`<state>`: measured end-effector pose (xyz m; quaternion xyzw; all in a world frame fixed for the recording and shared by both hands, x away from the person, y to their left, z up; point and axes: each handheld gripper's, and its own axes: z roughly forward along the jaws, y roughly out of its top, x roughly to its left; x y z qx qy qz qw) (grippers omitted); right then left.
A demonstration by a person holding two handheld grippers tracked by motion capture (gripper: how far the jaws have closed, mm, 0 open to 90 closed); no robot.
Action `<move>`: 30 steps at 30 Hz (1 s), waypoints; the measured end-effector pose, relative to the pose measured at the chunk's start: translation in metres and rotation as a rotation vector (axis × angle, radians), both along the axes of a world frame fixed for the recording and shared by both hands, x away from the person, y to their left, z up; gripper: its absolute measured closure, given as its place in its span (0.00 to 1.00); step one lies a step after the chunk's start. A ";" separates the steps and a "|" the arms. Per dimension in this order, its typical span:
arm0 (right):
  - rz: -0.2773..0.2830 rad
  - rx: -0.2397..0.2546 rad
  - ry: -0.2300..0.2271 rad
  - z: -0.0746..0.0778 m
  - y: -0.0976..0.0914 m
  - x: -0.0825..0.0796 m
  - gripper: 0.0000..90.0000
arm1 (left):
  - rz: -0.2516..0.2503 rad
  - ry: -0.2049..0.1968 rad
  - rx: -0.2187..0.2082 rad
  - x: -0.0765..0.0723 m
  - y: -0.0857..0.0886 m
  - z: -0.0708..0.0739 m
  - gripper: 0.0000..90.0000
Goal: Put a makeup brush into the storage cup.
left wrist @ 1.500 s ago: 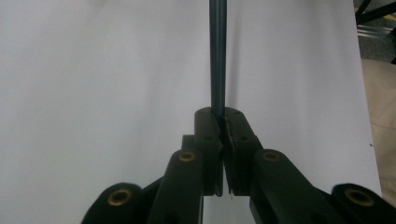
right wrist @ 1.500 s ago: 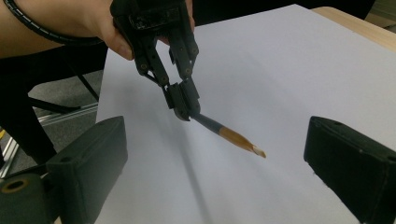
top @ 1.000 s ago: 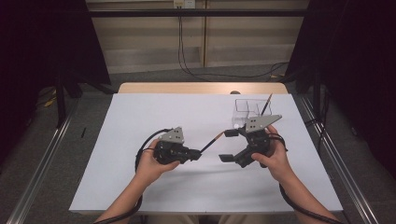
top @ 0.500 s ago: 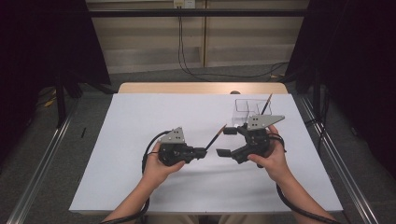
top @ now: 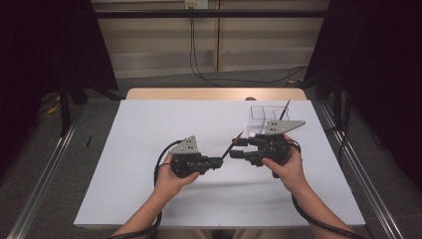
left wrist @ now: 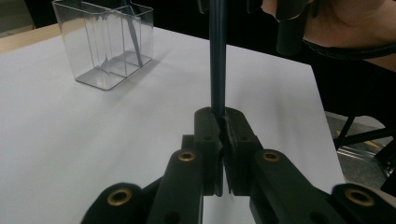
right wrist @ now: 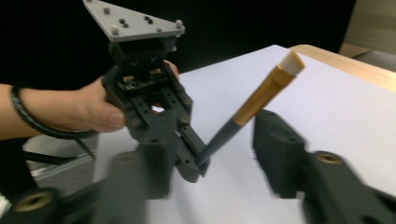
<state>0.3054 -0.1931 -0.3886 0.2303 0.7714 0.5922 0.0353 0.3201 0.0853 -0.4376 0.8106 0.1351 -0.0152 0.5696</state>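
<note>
Left gripper [top: 219,161], mid-frame: clenched on brush [top: 232,145].
Right gripper [right wrist: 224,163]: jaws just closing around brush, pads not yet touching; clear box [top: 262,118] upper right.

Both forearms enter from bottom edge, angled inward. Left hand [top: 171,175] grips left tool [top: 218,162], jaws clamped tight, pointing right. Right hand [top: 286,167] holds right tool [top: 238,148] facing left, jaws just been closing, gap remains between them.
</note>
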 end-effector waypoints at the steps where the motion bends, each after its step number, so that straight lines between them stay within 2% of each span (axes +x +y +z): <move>1: -0.010 0.001 -0.001 0.000 0.000 0.000 0.69 | 0.003 -0.004 -0.001 0.000 0.000 0.000 0.95; 4: -0.021 0.023 0.005 -0.001 0.000 0.000 0.83 | -0.003 -0.009 -0.011 -0.001 -0.001 0.000 0.95; 7: -0.028 0.049 0.017 -0.001 -0.002 0.001 0.88 | -0.010 -0.011 -0.014 -0.002 -0.001 0.000 0.95; 11: -0.040 0.061 0.021 -0.001 -0.001 0.001 0.89 | -0.005 -0.009 -0.011 -0.002 -0.003 0.000 0.95; 16: -0.027 0.077 0.030 -0.001 0.003 0.000 0.92 | -0.007 -0.009 -0.006 -0.003 -0.008 -0.002 0.94; 22: -0.027 0.100 0.035 0.000 0.006 0.001 0.92 | -0.001 -0.006 -0.019 -0.004 -0.012 -0.001 0.94; 30: -0.056 0.126 0.037 -0.002 0.005 0.001 0.93 | 0.002 0.004 -0.034 -0.004 -0.017 -0.002 0.93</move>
